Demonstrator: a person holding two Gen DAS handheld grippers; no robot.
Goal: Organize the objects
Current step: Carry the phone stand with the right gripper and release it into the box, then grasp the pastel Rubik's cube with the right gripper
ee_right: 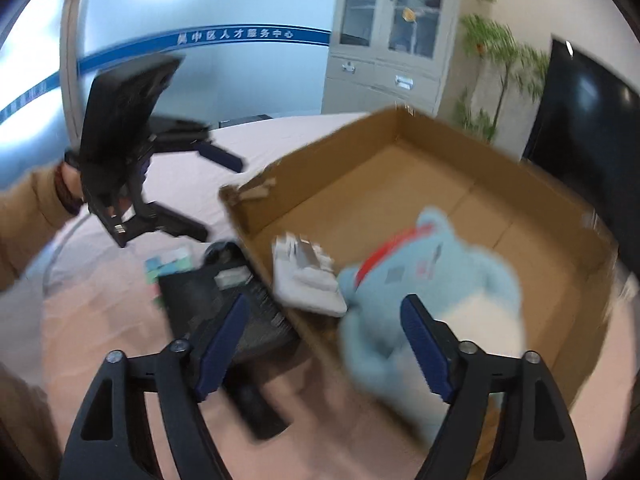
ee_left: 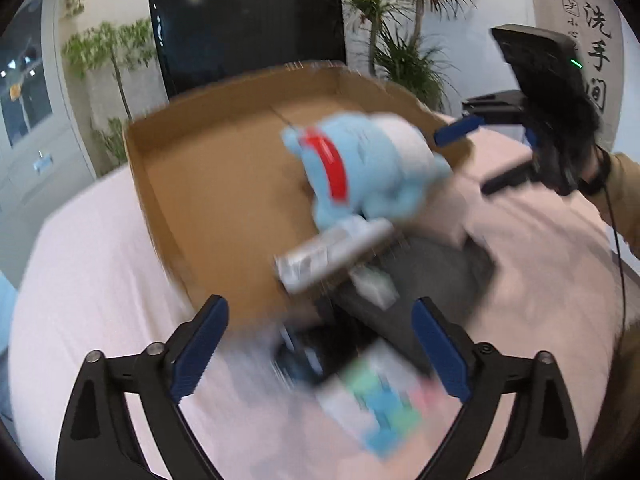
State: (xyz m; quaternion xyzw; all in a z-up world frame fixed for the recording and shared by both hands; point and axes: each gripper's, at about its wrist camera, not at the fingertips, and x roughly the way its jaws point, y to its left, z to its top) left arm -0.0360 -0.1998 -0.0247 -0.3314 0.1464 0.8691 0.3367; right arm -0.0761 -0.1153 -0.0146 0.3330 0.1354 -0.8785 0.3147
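My left gripper [ee_left: 320, 344] hangs with jaws spread and nothing between them, above a blurred colourful box [ee_left: 380, 400] and dark pouch [ee_left: 420, 280] at lower centre on the pink cloth [ee_left: 100, 300]. My right gripper [ee_right: 324, 344] is likewise released. Beyond, mid-frame, the cardboard tray [ee_left: 224, 208] holds the blue plush toy [ee_left: 360, 164] and a white packet [ee_left: 332, 252] at its edge. A dark screen [ee_left: 248, 32] fills the upper centre

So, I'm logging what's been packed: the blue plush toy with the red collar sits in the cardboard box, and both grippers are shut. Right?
Not quite. The blue plush toy with its red collar does sit in the cardboard box, but both wrist views show the left gripper and right gripper open, jaws wide apart and holding nothing.
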